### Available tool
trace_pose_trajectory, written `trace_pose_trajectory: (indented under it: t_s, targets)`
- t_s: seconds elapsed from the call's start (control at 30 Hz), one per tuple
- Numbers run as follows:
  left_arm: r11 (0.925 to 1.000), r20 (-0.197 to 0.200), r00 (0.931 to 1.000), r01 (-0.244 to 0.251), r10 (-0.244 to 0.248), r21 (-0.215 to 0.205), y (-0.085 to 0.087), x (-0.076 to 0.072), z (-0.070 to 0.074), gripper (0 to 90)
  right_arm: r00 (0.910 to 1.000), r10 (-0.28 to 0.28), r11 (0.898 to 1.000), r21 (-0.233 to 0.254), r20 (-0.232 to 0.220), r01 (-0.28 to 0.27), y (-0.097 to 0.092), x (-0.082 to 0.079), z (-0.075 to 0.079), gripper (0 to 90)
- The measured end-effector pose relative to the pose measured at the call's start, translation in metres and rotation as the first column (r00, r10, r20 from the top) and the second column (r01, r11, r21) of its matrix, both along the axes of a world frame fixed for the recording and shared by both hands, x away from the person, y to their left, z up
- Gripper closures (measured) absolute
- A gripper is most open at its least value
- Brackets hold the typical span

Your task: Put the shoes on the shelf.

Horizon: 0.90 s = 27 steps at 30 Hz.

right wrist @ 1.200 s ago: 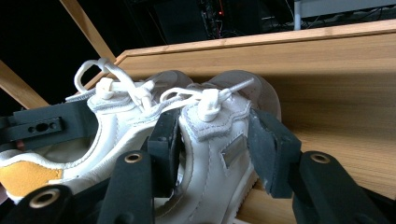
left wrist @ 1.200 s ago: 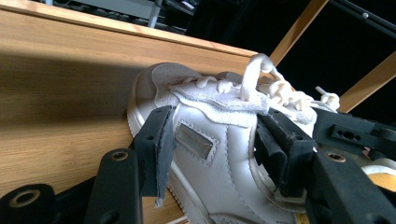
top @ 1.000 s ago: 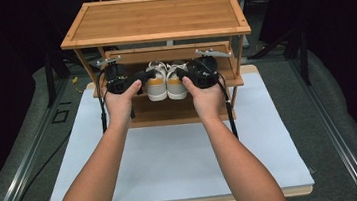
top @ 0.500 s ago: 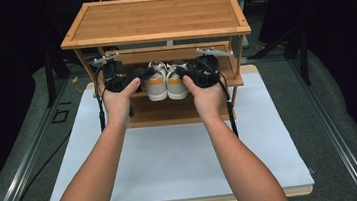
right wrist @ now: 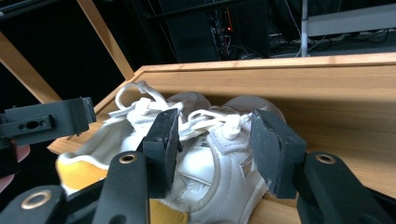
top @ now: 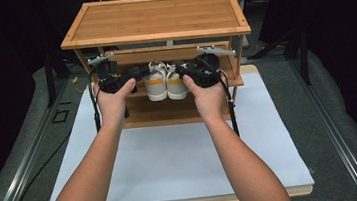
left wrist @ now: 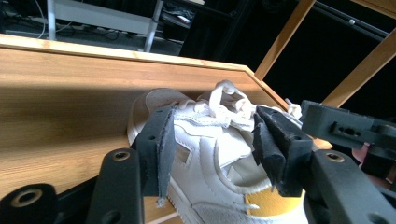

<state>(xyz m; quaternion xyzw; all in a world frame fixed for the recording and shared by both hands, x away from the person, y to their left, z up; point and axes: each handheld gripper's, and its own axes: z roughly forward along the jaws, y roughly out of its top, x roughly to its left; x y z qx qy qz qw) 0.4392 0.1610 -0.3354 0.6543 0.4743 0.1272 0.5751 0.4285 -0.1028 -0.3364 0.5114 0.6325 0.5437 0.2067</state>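
Your left gripper (left wrist: 212, 140) straddles the left shoe (left wrist: 210, 154), its jaws having just been closing, pads not yet pressing. Your right gripper (right wrist: 215, 140) likewise stands unclenched around the right shoe (right wrist: 219, 163). Both shoes sit side by side, heels toward you, at the front edge of the bamboo rack's (top: 157, 17) middle shelf (left wrist: 60, 116), on a white table (top: 172, 156) in a dark room.

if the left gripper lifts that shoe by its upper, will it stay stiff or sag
The left shoe looks like soft white leather with a padded collar, so the upper will probably give between the left gripper pads. The sole likely holds its shape. The loose laces may dangle and snag the other shoe on the shelf.
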Motion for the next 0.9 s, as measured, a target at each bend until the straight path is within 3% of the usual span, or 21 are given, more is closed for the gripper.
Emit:
trace_pose_trajectory:
  t_s: [0.23,0.53,0.6,0.7,0.9]
  targets:
    - [0.9997,0.003,1.0,0.001,-0.001,0.025,0.006,-0.009,0.005,53.2,0.9997,0.017,1.0,-0.001,0.017,-0.017,-0.006,-0.011,0.007,55.1]
    - [0.9988,0.034,0.9994,0.002,-0.004,0.05,0.015,-0.025,0.009,53.8,0.9982,0.052,0.997,-0.063,0.03,-0.05,-0.011,-0.029,0.011,66.4]
    - [0.9994,0.033,0.9994,0.014,-0.015,0.033,0.017,-0.027,0.006,58.6,0.9976,0.061,0.995,-0.076,0.035,-0.058,-0.012,-0.034,0.01,69.4]
    - [0.9986,0.033,0.9991,0.026,-0.027,0.046,0.018,-0.03,0.003,64.5,0.9969,0.067,0.993,-0.102,0.041,-0.062,-0.014,-0.038,0.008,73.4]
    - [0.9977,0.029,0.9982,0.052,-0.053,0.044,0.017,-0.035,-0.002,74.2,0.9968,0.065,0.992,-0.107,0.046,-0.06,-0.019,-0.044,0.003,80.0]
